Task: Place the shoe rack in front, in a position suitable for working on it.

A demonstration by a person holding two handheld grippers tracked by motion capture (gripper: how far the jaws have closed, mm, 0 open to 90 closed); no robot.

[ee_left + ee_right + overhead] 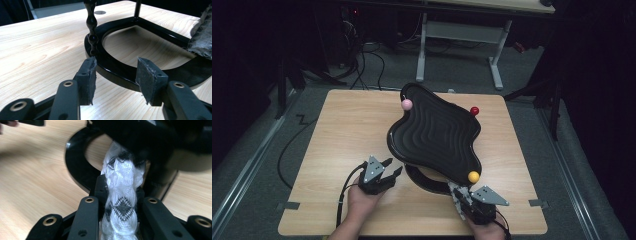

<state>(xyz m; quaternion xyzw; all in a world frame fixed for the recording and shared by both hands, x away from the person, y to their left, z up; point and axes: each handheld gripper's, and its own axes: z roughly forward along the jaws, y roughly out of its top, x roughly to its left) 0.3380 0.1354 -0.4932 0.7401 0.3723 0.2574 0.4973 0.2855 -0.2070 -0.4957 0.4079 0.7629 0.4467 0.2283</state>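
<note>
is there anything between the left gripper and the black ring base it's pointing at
Nothing visible stands between them. The left gripper is open, low over the bare table, with the black ring base just beyond its fingertips. The right gripper is shut on a white cloth at the other side.

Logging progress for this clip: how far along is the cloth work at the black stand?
Done: the right gripper is clamped on the white patterned cloth, at the stand's black base ring under the wavy tray. In hand: the cloth is pressed near the ring; which surface it touches is unclear. Left: the left gripper is open, facing the ring, holding nothing.
</note>
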